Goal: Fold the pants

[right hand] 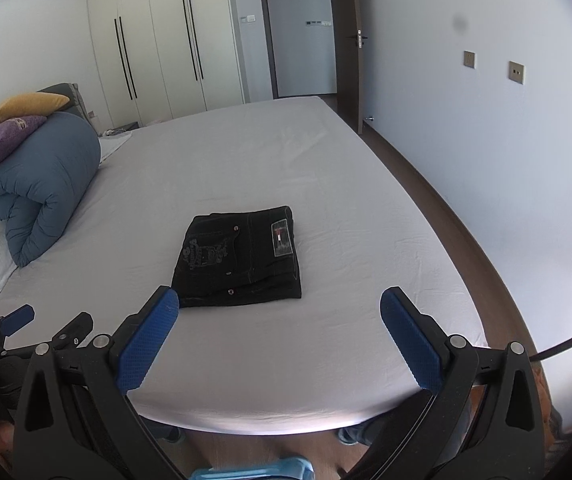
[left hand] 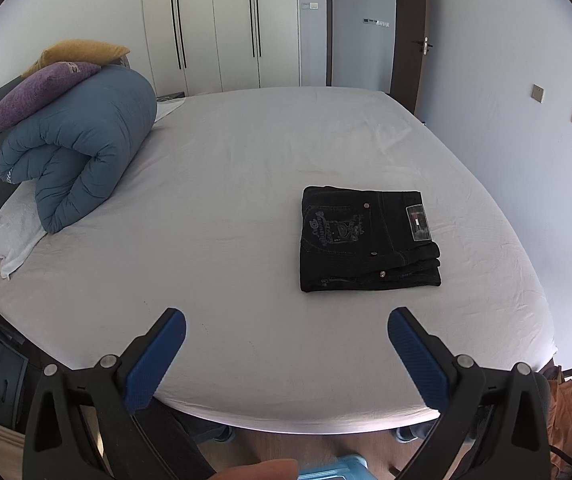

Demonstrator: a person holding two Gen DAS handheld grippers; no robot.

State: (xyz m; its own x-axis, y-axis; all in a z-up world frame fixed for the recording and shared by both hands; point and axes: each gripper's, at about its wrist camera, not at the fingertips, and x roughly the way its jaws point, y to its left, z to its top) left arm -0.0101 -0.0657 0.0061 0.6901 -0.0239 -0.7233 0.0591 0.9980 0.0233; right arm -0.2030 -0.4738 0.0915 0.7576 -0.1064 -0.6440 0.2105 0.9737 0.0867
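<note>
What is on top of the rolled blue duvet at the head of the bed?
A purple cushion rests on the blue duvet, with a yellow cushion behind it. The duvet covers part of a white pillow; nothing inside the roll shows.

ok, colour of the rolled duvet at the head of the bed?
Blue-grey, quilted. The rolled duvet shows best in the left wrist view.

The right gripper (right hand: pixel 280 322), black with blue ribbed pads, hangs with its jaws spread wide and empty above the near edge of the white-sheeted bed (right hand: pixel 325 360). Just beyond its left finger lie the folded black denim pants (right hand: pixel 238 260), a compact rectangle, label patch upward. Far left sits a rolled blue quilted duvet (right hand: pixel 42 184).
</note>
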